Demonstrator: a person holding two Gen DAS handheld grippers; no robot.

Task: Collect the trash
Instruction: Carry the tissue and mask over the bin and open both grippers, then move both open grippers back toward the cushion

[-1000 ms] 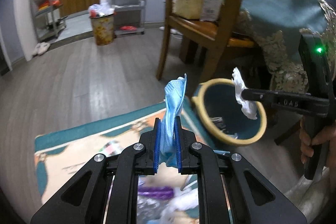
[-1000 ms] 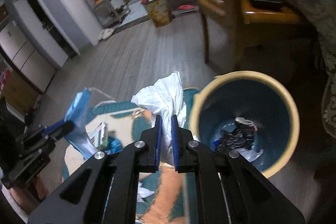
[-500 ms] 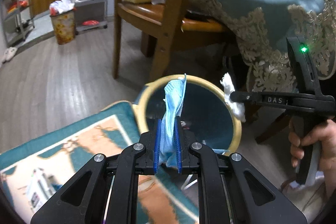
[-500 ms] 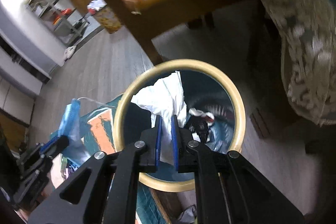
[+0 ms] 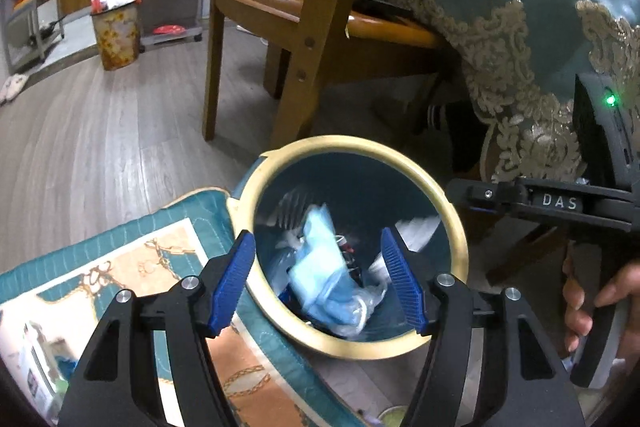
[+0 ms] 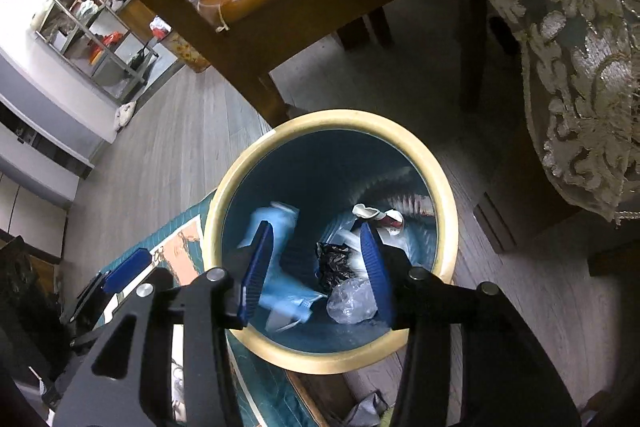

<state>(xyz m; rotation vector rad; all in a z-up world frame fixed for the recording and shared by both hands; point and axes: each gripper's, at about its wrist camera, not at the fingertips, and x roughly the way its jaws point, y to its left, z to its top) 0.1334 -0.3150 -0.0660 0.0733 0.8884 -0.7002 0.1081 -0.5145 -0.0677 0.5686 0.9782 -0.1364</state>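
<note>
Above the round teal waste bin with the cream rim (image 5: 460, 227), in the left wrist view, we hold our left gripper (image 5: 320, 277) with its jaws opening wide and nothing pressed between the blue ribbed pads (image 5: 234, 283). The crumpled light-blue face mask (image 5: 320, 267) shows blurred in the bin's mouth, clear of both pads, over a clear plastic wrapper (image 5: 366, 301) and other scraps at the bottom. A white crumpled tissue (image 5: 416, 229) shows as a blur near the bin's right inner wall. At the right edge our right hand (image 5: 588, 303) grips the black handle of the right gripper (image 5: 476, 201), whose fingers reach over the bin's far right rim. The bin stands on the grey wooden floor (image 5: 100, 147), touching the corner of a teal and orange patterned rug (image 5: 132, 267), beside a brown wooden chair (image 5: 304, 27) and a teal tablecloth with a gold lace border (image 5: 500, 47).

In the right wrist view, the right gripper (image 6: 316, 267) points down into the same bin (image 6: 440, 179), its jaws opening too, with nothing held between them. The blue mask (image 6: 280, 283) lies inside at the left, partly behind the left pad. A black crinkled wrapper (image 6: 334, 261), the clear plastic (image 6: 350, 303) and white scraps (image 6: 366, 211) lie on the bin floor. One blue pad of the left gripper (image 6: 128, 269) shows at the lower left, over the rug (image 6: 176, 251).
</note>
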